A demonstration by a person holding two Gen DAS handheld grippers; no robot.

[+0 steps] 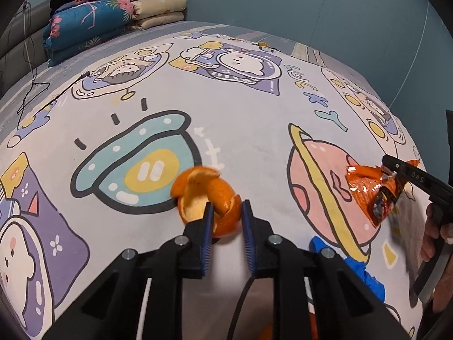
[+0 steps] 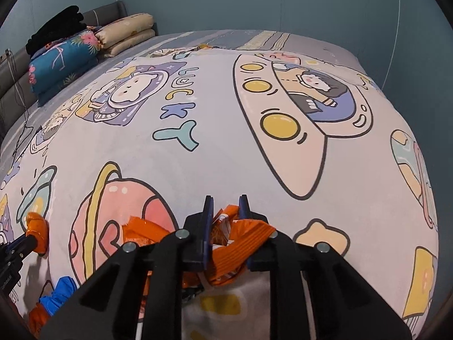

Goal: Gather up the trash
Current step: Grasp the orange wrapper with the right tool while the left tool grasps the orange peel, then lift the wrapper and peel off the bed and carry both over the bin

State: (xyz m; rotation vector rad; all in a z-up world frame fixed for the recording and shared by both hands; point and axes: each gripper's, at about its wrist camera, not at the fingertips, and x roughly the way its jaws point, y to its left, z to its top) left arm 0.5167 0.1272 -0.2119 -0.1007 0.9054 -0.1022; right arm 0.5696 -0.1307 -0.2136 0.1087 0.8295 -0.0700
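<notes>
The left gripper (image 1: 226, 208) is clamped on curled orange peel (image 1: 203, 192) between its jaws; the right gripper (image 2: 226, 206) pinches an orange wrapper (image 2: 240, 235). The brittle peel may snap and fall onto the bedspread (image 1: 249, 119).

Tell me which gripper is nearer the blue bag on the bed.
Left. The left gripper, shut on the orange peel, is just beside the blue bag; the right gripper, holding the orange wrapper, sits farther off.

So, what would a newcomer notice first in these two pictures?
Probably the cartoon space blanket that covers the bed. Next, the left hand-held gripper shut on an orange peel over the blanket. To its right, the right hand-held gripper holds a crumpled orange wrapper.
</notes>
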